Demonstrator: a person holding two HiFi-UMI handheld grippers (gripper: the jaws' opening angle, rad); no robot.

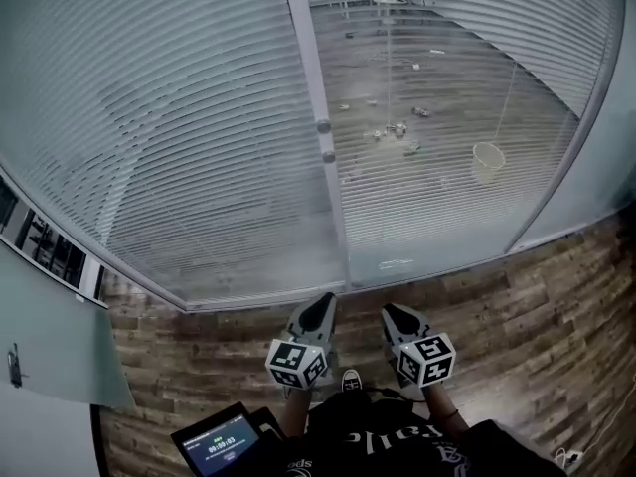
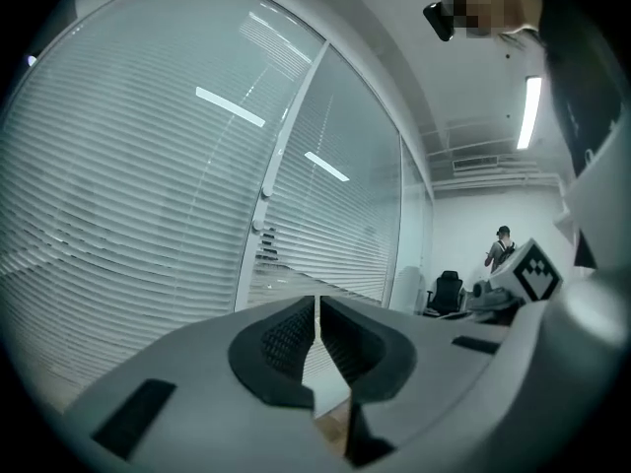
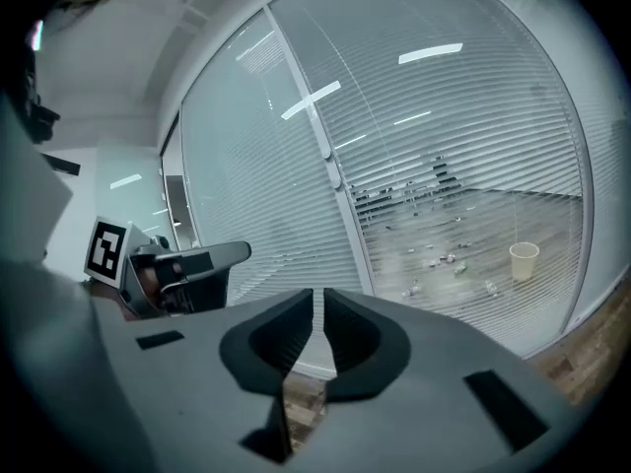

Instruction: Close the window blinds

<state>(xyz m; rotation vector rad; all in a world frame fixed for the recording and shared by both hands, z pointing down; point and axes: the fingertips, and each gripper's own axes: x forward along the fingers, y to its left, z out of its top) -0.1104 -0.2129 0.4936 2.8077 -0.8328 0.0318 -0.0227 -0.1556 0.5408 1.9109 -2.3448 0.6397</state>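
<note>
**Both grippers before the glazed wall**

Left gripper [image 1: 320, 308] and right gripper [image 1: 396, 316], jaws together and empty, hang side by side near the window blinds [image 1: 179, 137]. A white post [image 1: 323, 167] divides the panes. A cup [image 1: 487, 159] shows through the right-hand slats. The floor [image 1: 537, 306] is wood plank.

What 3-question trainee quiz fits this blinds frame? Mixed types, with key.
1. True or false: the left tongs grip a knob.
2. The cup shows through the blinds of which pane? A left, B right, C both.
3. How many round knobs sit on the post between the panes?

Key
1. False: the left tongs are shut on nothing, low and short of the glass.
2. B: the right blinds have open slats.
3. Two.
</note>
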